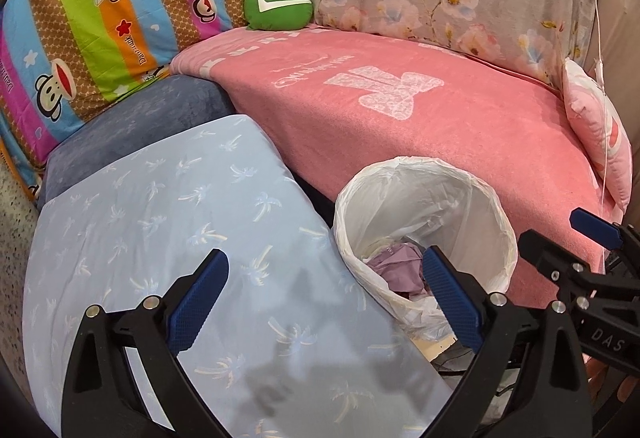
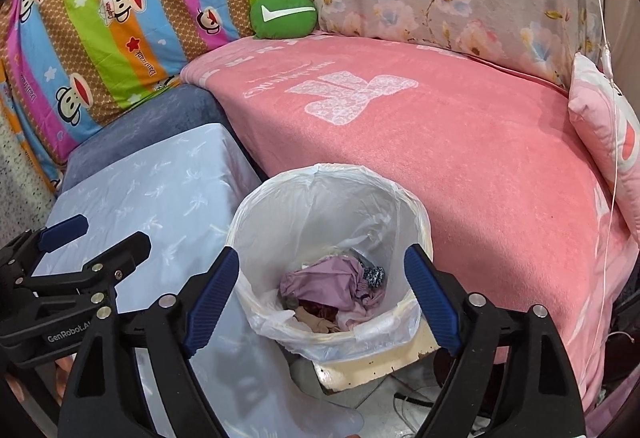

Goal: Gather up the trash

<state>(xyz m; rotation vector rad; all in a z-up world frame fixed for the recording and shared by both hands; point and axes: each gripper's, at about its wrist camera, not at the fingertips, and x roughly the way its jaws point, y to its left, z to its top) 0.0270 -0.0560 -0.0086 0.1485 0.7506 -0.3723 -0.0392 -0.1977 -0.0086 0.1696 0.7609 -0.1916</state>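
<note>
Both grippers, right gripper (image 2: 322,296) and left gripper (image 1: 326,300), hang wide and empty; I see trash (image 2: 332,292) already in the lined bin (image 2: 416,226) beside the pink bed (image 2: 460,157), so I'd scan before reaching.

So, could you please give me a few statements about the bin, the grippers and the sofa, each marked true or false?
1. The trash bin is lined with a white plastic bag. True.
2. The bin is empty. False: crumpled purple material and other scraps lie at its bottom.
3. The right gripper is shut on a piece of trash. False: its jaws stand open and hold nothing.
4. The left gripper is open. True.
5. A green cushion with a white tick sits at the back of the pink blanket. True.
6. The bin stands on top of the pink blanket. False: it stands in front of it, beside the light blue cover.
</note>
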